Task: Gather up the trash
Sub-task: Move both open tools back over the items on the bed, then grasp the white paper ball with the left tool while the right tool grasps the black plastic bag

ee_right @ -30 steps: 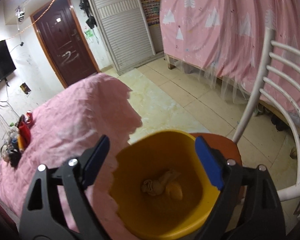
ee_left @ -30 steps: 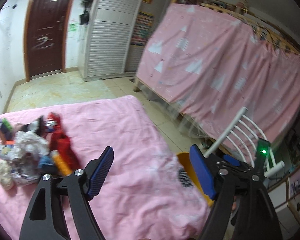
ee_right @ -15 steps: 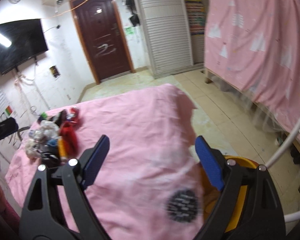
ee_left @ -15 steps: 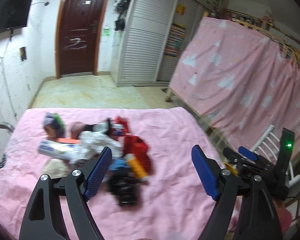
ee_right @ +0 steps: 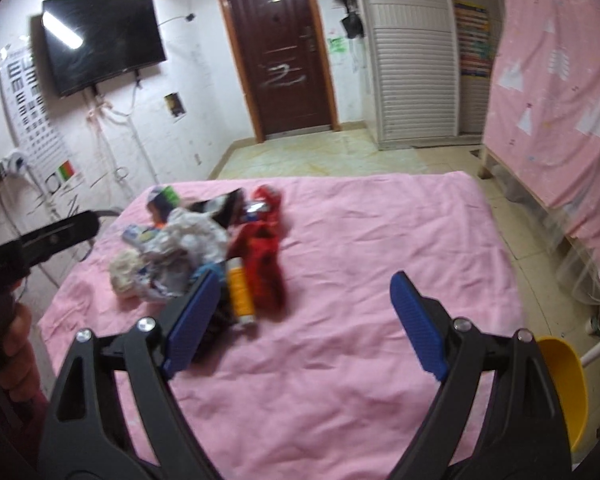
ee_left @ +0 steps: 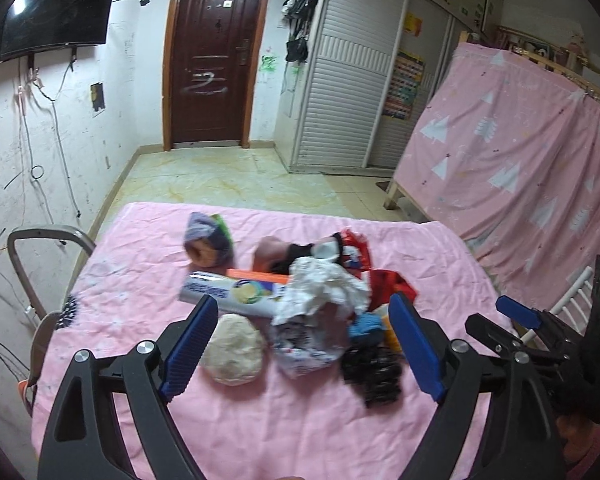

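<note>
A pile of trash lies on the pink-covered table (ee_left: 300,432): a crumpled white paper (ee_left: 326,284), a pale round wad (ee_left: 233,349), a toothpaste box (ee_left: 236,293), a black item (ee_left: 374,372), red wrappers (ee_left: 388,285) and an orange-yellow tube (ee_right: 240,290). My left gripper (ee_left: 300,350) is open and empty, hovering just before the pile. My right gripper (ee_right: 302,324) is open and empty above the table, right of the pile (ee_right: 196,248). It also shows in the left wrist view (ee_left: 516,318). The yellow bin (ee_right: 564,384) sits at the table's right edge.
A grey chair back (ee_left: 40,248) stands at the table's left side. A white chair (ee_left: 572,296) is on the right by the bin. A pink-curtained bunk bed (ee_left: 532,184) lines the right wall. Tiled floor (ee_left: 228,176) lies beyond the table.
Both grippers swung left from the bin toward the trash pile. The left gripper now faces the pile close up. The bin has slid to the right wrist view's lower right corner.
</note>
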A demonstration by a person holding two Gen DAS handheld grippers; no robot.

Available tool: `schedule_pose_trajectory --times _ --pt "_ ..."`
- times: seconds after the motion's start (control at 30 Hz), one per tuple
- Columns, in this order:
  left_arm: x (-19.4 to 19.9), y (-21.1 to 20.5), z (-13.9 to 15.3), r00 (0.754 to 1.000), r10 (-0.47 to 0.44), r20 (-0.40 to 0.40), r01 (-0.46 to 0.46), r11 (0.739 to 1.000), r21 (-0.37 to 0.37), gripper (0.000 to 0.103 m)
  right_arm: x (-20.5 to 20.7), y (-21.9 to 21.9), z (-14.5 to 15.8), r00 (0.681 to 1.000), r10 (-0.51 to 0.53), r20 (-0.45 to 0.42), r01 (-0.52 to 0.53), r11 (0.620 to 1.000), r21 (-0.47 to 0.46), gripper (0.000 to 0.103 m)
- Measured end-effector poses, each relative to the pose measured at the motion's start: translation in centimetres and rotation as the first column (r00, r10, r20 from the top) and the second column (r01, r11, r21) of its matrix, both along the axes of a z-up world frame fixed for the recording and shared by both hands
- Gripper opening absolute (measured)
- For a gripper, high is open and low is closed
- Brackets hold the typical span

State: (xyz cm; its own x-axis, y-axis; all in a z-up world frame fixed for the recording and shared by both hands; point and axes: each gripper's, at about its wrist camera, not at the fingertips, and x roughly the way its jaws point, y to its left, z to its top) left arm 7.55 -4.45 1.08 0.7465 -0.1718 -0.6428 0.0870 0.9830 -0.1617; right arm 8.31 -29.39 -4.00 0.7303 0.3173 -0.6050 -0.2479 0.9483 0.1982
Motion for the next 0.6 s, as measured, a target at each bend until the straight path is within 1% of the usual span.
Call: schedule_pose_trajectory --times 0.13,0.27,0.43,0.6 --pt "0.5 1.5 -1.1 0.999 0.029 -0.028 -0.029 1.000 -0.001 0.078 -0.1 2.1 -0.4 0.999 0.047 -0.008 -0.047 0.999 -0.012 0.084" --pt "1.3 2.5 -2.2 0.997 0.045 -0.057 -0.045 0.999 0.004 0.079 -0.1 4.5 -1.2 0.994 0.100 -0.033 -0.101 0.995 -0.024 0.084" --pt "2.1 3.7 -3.9 0.994 0.058 -0.097 -0.057 0.998 0.014 0.079 -0.4 7.1 -1.9 0.985 0.166 -0.054 -0.168 0.985 -0.042 0.084" --pt "2.5 4.4 -5.3 0.990 0.053 -0.128 -0.053 0.999 0.010 0.079 -0.2 9.1 -2.9 0.974 0.205 -0.096 -0.212 0.975 -0.072 0.084"
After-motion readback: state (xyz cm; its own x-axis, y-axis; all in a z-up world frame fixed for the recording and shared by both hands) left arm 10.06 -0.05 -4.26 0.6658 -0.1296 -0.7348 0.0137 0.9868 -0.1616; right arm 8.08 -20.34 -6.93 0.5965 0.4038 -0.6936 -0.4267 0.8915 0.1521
